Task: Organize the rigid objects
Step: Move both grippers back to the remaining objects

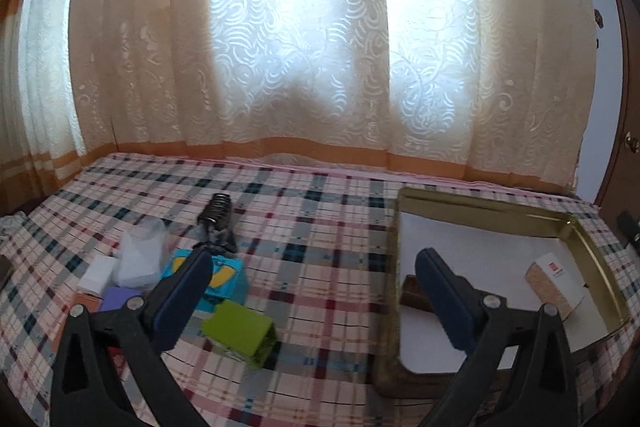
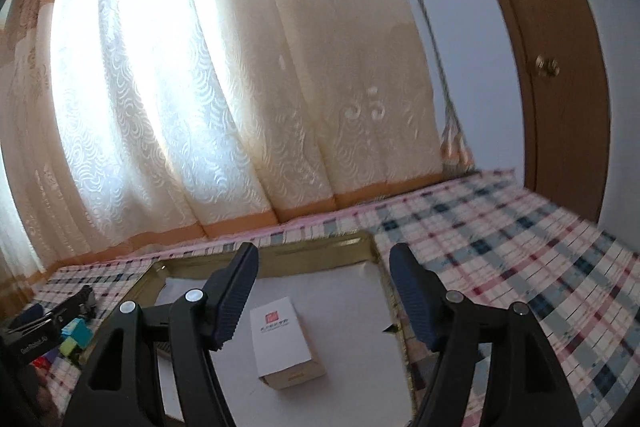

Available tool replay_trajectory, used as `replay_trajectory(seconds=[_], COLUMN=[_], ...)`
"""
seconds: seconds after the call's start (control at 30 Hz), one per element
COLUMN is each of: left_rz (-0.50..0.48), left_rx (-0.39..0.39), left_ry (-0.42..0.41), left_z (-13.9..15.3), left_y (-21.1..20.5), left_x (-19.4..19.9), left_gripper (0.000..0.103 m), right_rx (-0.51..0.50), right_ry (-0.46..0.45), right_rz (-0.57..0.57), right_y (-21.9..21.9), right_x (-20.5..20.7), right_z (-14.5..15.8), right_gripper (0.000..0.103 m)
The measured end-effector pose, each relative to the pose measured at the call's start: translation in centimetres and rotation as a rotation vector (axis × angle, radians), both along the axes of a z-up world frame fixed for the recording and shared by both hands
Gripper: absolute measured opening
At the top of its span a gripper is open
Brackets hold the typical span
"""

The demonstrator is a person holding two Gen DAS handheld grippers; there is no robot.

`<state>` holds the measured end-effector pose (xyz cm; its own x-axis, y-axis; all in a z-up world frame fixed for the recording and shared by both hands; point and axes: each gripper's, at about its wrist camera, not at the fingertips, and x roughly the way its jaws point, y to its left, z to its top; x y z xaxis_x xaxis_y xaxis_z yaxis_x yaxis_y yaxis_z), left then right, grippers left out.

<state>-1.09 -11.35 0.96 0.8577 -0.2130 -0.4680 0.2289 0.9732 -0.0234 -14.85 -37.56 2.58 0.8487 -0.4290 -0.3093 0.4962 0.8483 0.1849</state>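
We hold our left tongs [image 1: 312, 291] wide and empty and our right tongs [image 2: 320, 295] partly open and empty over the white box [image 2: 286, 343] in the gold tray [image 1: 500, 215], so next we reach to ten o'clock for the green block [image 1: 240, 331] on the bed [image 1: 320, 227].

A tin tray [image 1: 592, 239] is sitting on the right of the bed [image 1: 320, 227], holding a small carton [image 2: 286, 345]. Left of it, well apart, a cluster of small boxes [image 1: 224, 277] is lying, a hand grip trainer [image 1: 216, 215] resting just behind them.
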Motion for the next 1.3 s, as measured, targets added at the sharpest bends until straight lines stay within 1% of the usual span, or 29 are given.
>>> replay_trajectory(seconds=[0.17,0.43,0.6,0.87,1.07,1.3], left_rz=[0.019,0.021,0.016,0.002,0.016,0.032], left_rx=[0.044,0.065,0.091,0.083,0.089,0.102], left_ry=[-0.029,-0.025,-0.039,-0.021,-0.012,-0.003], left_z=[0.0,-0.1,-0.2,-0.4,-0.5,-0.6], left_y=[0.1,0.6,0.8,2.2,4.3,7.1], left_x=[-0.3,-0.5,-0.8,-0.7,-0.6,-0.3], left_gripper=[0.103,0.103,0.103,0.103,0.103,0.103], right_rx=[-0.017,0.0,-0.028,-0.059,-0.08,-0.092], right_ry=[-0.022,-0.035,-0.04,-0.046,-0.042,-0.012], right_rz=[-0.015,-0.06,-0.073,-0.07,-0.045,0.038], right_y=[0.1,-0.3,0.3,1.6,3.2,6.2], right_x=[-0.4,-1.0,-1.2,-1.4,-1.1,0.0], right_z=[0.2,0.3,0.5,0.7,0.8,0.6], right_gripper=[0.07,0.07,0.07,0.07,0.07,0.07])
